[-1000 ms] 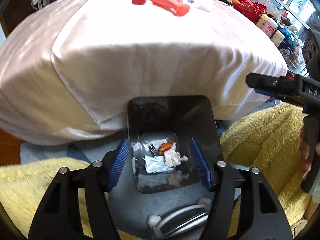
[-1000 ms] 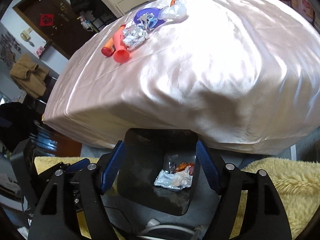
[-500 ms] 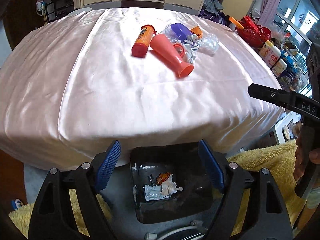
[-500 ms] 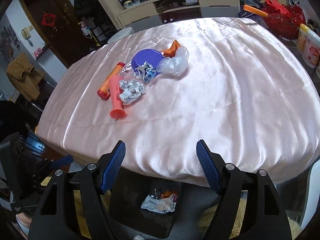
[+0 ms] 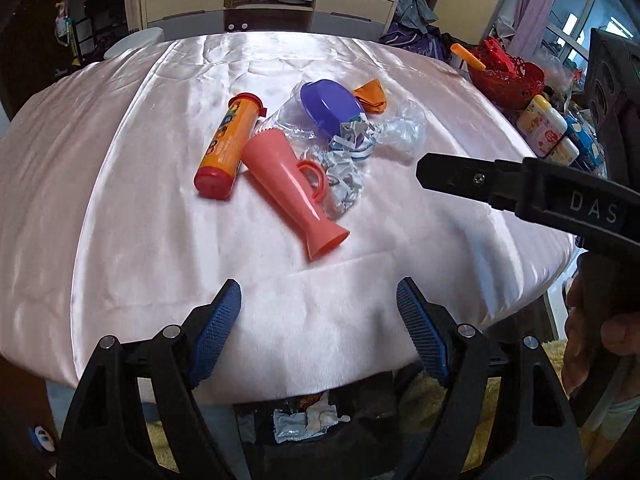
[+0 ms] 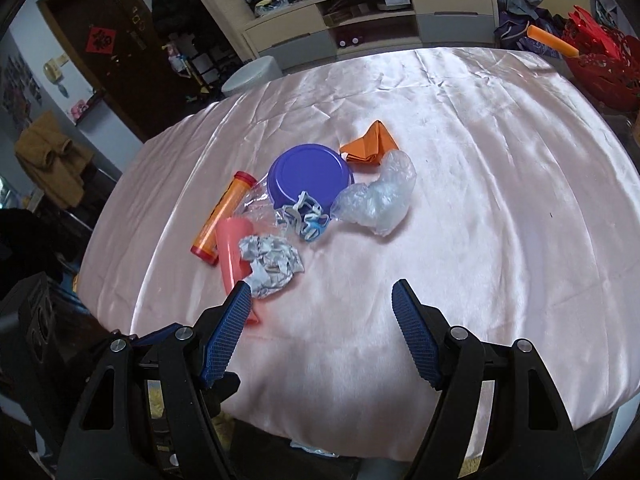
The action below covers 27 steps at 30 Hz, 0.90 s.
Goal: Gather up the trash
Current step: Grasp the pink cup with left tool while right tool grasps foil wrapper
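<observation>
A pile of trash lies mid-table on the pink satin cloth (image 6: 480, 200): crumpled foil (image 6: 272, 266), clear plastic wrap (image 6: 376, 200), orange folded paper (image 6: 370, 146), a tangle of blue-white strips (image 6: 306, 216). With it lie a purple bowl (image 6: 310, 176), a salmon cup (image 5: 292, 192) and an orange tube (image 5: 226, 146). My left gripper (image 5: 318, 332) is open and empty above the table's near edge. My right gripper (image 6: 322, 328) is open and empty, near the foil. The black bin (image 5: 360, 428) with trash sits below the table edge.
A red basket (image 5: 506, 78) and bottles (image 5: 546, 128) stand on the right past the table. A cabinet (image 6: 372, 20) lines the far wall. Yellow fuzzy fabric (image 5: 420, 396) lies beside the bin. The right gripper's body (image 5: 528, 190) crosses the left wrist view.
Both grippers have risen from over the bin to above the table edge, still open. The bin has dropped to the bottom of the views and the trash pile has come closer.
</observation>
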Each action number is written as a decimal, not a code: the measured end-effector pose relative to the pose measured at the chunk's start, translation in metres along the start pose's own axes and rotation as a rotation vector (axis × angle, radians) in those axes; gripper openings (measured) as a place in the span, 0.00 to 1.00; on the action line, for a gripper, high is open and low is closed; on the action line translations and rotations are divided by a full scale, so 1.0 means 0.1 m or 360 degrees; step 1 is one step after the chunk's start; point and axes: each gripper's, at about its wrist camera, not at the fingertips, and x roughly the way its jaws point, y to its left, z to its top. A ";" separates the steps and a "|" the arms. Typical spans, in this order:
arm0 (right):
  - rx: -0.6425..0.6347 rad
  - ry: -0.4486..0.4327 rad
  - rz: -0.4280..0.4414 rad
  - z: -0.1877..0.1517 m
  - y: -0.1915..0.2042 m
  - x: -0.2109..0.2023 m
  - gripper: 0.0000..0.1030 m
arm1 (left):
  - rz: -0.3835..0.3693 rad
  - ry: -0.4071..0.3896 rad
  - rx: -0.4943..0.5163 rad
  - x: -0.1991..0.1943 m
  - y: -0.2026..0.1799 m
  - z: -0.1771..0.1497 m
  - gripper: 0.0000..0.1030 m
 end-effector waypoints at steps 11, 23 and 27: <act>0.0002 0.0019 0.0116 0.31 0.07 0.37 0.49 | 0.0037 0.0010 -0.0053 0.23 0.05 0.18 0.73; -0.0017 0.0067 0.0101 0.39 0.12 0.56 0.41 | 0.0070 0.0000 -0.0083 0.26 0.21 0.22 0.69; -0.0006 0.0090 0.0091 0.36 0.10 0.62 0.39 | 0.0100 -0.0022 -0.0082 0.25 0.29 0.22 0.59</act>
